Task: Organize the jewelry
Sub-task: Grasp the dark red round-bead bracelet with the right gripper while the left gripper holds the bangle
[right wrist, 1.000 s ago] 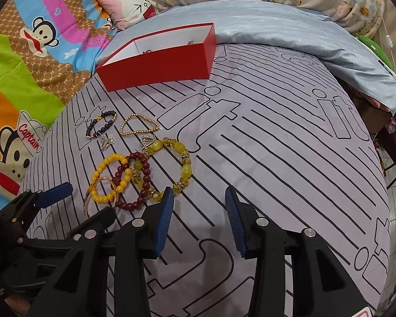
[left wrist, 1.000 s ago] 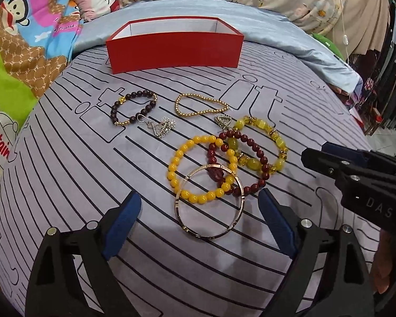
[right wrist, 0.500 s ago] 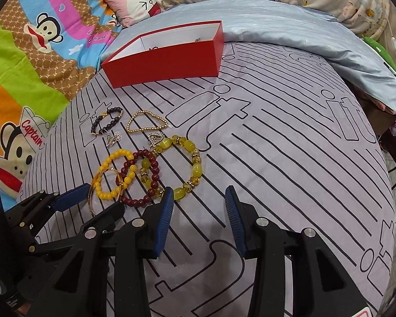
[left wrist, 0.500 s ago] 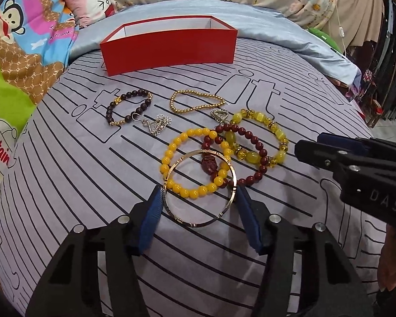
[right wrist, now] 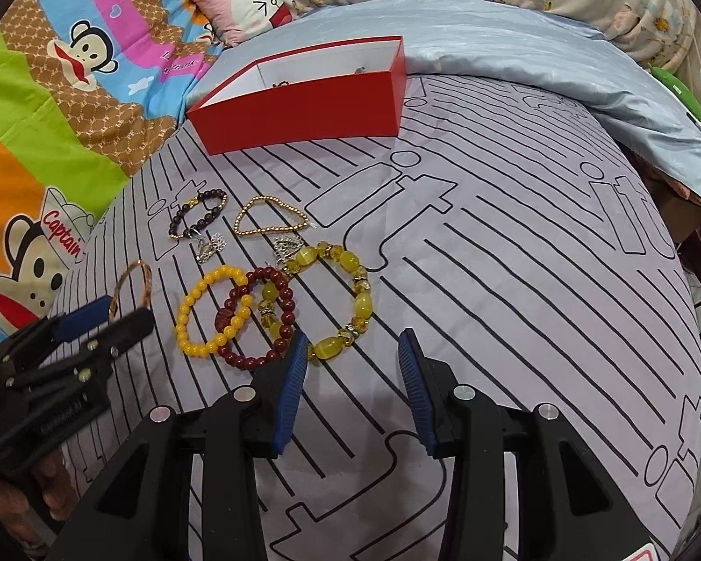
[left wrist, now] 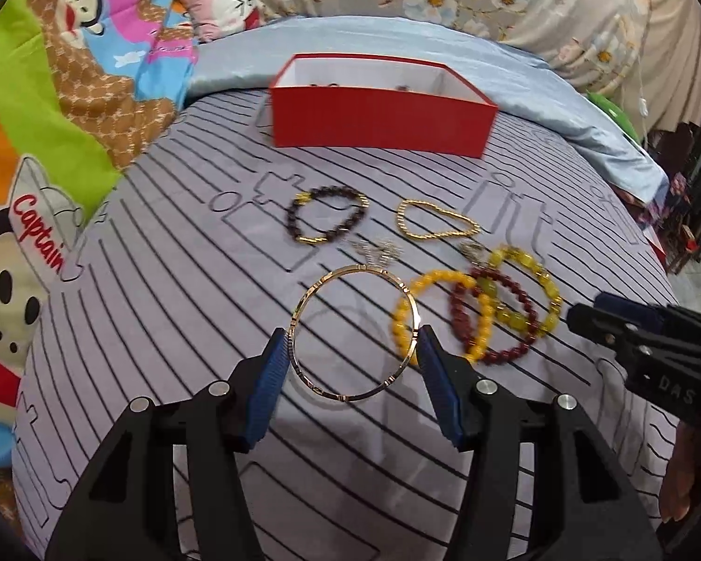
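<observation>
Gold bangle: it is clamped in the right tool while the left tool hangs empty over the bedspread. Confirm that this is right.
Wrong on the sides. The gold bangle is clamped in the left tool, as the left wrist view shows, its pads pressing on both sides of the ring. The right tool is the empty one over the bedspread, as the right wrist view shows.

Left gripper (left wrist: 350, 350) and right gripper (right wrist: 353, 357) alike, black angular plastic arms, ribbed blue pads, round silver screw heads, white "DAS" lettering on one body
</observation>
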The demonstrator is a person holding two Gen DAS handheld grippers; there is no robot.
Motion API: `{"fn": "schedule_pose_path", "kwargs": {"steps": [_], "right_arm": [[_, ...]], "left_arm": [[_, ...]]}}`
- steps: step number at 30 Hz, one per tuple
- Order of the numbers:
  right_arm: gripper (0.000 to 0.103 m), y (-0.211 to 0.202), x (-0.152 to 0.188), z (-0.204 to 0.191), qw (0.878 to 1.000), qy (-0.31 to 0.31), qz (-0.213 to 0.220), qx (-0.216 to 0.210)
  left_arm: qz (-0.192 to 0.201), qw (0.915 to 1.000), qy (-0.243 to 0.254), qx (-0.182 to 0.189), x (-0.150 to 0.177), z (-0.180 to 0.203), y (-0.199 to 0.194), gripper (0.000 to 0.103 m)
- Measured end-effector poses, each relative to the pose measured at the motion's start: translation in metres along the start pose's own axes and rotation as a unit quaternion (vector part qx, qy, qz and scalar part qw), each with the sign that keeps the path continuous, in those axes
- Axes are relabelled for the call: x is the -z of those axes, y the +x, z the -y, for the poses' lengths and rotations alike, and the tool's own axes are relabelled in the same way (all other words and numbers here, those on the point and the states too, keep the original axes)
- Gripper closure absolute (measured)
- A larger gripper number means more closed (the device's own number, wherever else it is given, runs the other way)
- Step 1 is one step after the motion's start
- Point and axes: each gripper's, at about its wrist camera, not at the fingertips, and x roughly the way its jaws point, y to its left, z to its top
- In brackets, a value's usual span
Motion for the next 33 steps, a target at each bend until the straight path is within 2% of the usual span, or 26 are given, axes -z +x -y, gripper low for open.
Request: {"fn": "schedule_pose_path", "kwargs": {"steps": [9,15,23,31,33], "right_arm": [[0.073,0.008,-0.004,-0.014,1.0,-0.012,-0.009,-0.024],[0.075,0.013,-0.009,-0.017,0.999,-0.014,-0.01,-0.029],[0.084,0.024,-0.019,-0.023,0.999,-0.013,-0.015,-0.039],[0.086,0.038,-0.022,-0.021,0.999,-0.001,-0.025,-0.046],[0.091,0.039,-0.022,-0.02,0.999,-0.001,-0.028,-0.046]], "left_arm": [[-0.001,0.9996,-0.021,-0.018,-0.001,-0.02,0.005,0.05],[-0.006,0.9996,-0.021,-0.016,0.0,-0.018,0.01,0.05],[-0.005,0.9997,-0.02,-0.012,-0.001,-0.017,0.013,0.05],[-0.007,0.9997,-0.02,-0.011,-0.002,-0.016,0.015,0.05],[-0.007,0.9997,-0.02,-0.01,-0.001,-0.016,0.015,0.05]]}}
